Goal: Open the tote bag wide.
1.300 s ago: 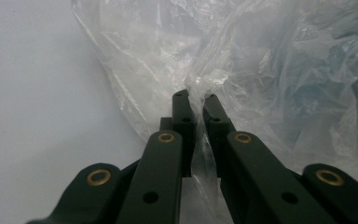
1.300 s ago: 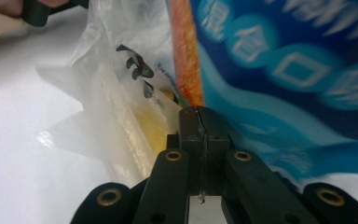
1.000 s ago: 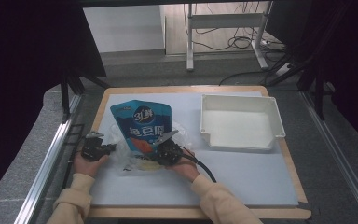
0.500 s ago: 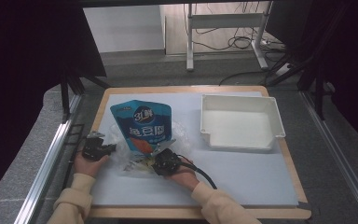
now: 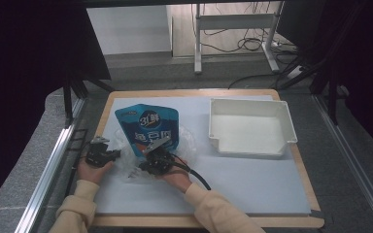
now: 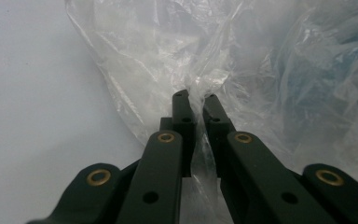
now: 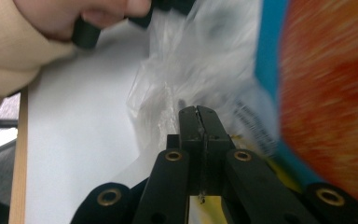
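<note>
A blue printed pouch (image 5: 148, 127) lies on the white mat, partly inside a crumpled clear plastic bag (image 5: 188, 137). At the bag's left edge my left gripper (image 5: 114, 154) is shut on a fold of the film; in the left gripper view the plastic bag (image 6: 261, 70) runs down between the left gripper (image 6: 196, 100) jaws. My right gripper (image 5: 142, 168) sits at the pouch's near end, pointing left. Seen up close, the right gripper (image 7: 198, 112) is shut, with the plastic bag (image 7: 200, 56) at its tips and the pouch (image 7: 326, 93) to its right. Whether film is pinched there I cannot tell.
A white tray (image 5: 250, 102) stands on the right half of the mat (image 5: 252, 184). The mat lies on a wooden board (image 5: 199, 92) with a metal rail (image 5: 53, 165) along the left. A black cable (image 5: 199, 177) trails from the right gripper.
My right hand has slid left and slightly toward me along the pouch's near end. The left hand has stayed put with the film in its jaws.
</note>
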`<state>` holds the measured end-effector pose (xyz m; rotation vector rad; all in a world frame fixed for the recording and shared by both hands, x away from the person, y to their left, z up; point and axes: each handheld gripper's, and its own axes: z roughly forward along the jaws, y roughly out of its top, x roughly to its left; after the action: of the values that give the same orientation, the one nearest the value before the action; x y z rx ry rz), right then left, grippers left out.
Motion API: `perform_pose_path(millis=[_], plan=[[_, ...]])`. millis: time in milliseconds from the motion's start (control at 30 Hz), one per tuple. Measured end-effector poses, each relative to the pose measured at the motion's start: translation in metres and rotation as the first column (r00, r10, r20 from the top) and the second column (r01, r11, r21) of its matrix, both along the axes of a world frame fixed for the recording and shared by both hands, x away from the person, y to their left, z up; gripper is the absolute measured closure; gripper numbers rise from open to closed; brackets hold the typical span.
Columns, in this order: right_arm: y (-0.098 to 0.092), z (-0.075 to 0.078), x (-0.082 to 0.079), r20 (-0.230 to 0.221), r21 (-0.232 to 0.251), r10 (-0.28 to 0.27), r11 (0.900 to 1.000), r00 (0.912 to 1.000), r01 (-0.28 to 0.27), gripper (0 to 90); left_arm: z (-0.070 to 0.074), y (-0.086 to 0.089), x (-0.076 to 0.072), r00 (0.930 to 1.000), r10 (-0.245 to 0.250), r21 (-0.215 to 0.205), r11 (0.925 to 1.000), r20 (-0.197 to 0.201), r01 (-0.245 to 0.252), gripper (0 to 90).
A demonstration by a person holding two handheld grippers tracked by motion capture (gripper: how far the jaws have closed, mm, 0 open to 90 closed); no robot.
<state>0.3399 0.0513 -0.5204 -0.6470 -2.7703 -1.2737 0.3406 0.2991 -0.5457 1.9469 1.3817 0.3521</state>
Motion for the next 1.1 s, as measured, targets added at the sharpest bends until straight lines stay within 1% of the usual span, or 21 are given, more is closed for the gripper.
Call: perform_pose_path(millis=[33, 133, 233, 333, 433, 500, 600, 633, 700, 767, 833, 900, 933, 1033, 1100], plan=[[0.002, -0.004, -0.002, -0.013, -0.01, 0.007, 1.0, 0.9999, -0.007, 89.1, 0.0, 0.0, 0.0, 1.0, -0.003, 0.003, 1.0, -0.001, 0.003, 87.3], [0.004, -0.013, -0.008, -0.021, -0.031, 0.026, 0.999, 0.9994, -0.027, 89.1, 0.0, 0.0, 0.001, 1.0, -0.003, 0.002, 1.0, -0.003, 0.003, 87.3], [0.001, -0.019, -0.012, -0.028, -0.051, 0.028, 0.998, 0.9992, -0.03, 89.0, -0.001, -0.001, 0.002, 1.0, -0.004, 0.004, 1.0, -0.006, 0.004, 87.3], [-0.009, -0.015, -0.013, -0.024, -0.027, 0.021, 0.999, 0.9995, -0.022, 89.0, -0.001, -0.001, 0.002, 1.0, -0.006, 0.005, 1.0, -0.006, 0.006, 87.4], [-0.026, 0.0, -0.015, 0.014, 0.02, 0.007, 1.0, 0.9999, -0.007, 89.0, -0.001, -0.002, 0.002, 1.0, -0.003, 0.004, 1.0, -0.005, 0.003, 87.4], [-0.042, 0.016, -0.018, 0.049, 0.057, -0.015, 0.998, 0.9987, 0.013, 89.1, -0.001, -0.002, 0.002, 1.0, -0.002, 0.006, 1.0, -0.005, 0.002, 87.3], [-0.065, 0.037, -0.021, 0.088, 0.094, -0.045, 0.995, 0.9951, 0.037, 89.1, -0.001, -0.002, 0.002, 1.0, -0.003, 0.006, 1.0, -0.007, 0.003, 87.3], [-0.075, 0.046, -0.02, 0.105, 0.104, -0.061, 0.993, 0.9926, 0.05, 89.1, -0.001, -0.002, 0.002, 1.0, -0.003, 0.007, 1.0, -0.007, 0.003, 87.3], [-0.088, 0.055, -0.017, 0.123, 0.11, -0.086, 0.991, 0.9887, 0.072, 89.0, -0.001, -0.002, 0.002, 1.0, -0.003, 0.007, 1.0, -0.007, 0.003, 87.3], [-0.103, 0.061, -0.011, 0.133, 0.106, -0.117, 0.989, 0.9843, 0.103, 89.1, 0.0, -0.002, 0.002, 1.0, -0.002, 0.006, 1.0, -0.005, 0.002, 87.3], [-0.113, 0.061, -0.002, 0.127, 0.095, -0.153, 0.985, 0.9801, 0.141, 89.1, 0.0, -0.001, 0.002, 1.0, 0.004, 0.001, 1.0, -0.004, -0.004, 87.3], [-0.119, 0.055, 0.009, 0.113, 0.082, -0.186, 0.981, 0.9761, 0.177, 89.1, 0.0, -0.001, 0.002, 1.0, 0.0, 0.005, 1.0, -0.006, 0.0, 87.3], [-0.121, 0.05, 0.015, 0.109, 0.072, -0.199, 0.979, 0.974, 0.192, 89.1, 0.0, 0.0, 0.002, 1.0, 0.0, 0.005, 1.0, -0.006, 0.0, 87.3], [-0.122, 0.033, 0.03, 0.074, 0.036, -0.238, 0.971, 0.9685, 0.236, 89.1, 0.0, 0.0, 0.002, 1.0, 0.0, 0.005, 1.0, -0.006, 0.0, 87.3], [-0.123, 0.024, 0.034, 0.056, 0.017, -0.252, 0.968, 0.966, 0.252, 89.1, 0.0, 0.0, 0.002, 1.0, -0.001, 0.005, 1.0, -0.005, 0.001, 87.3]])
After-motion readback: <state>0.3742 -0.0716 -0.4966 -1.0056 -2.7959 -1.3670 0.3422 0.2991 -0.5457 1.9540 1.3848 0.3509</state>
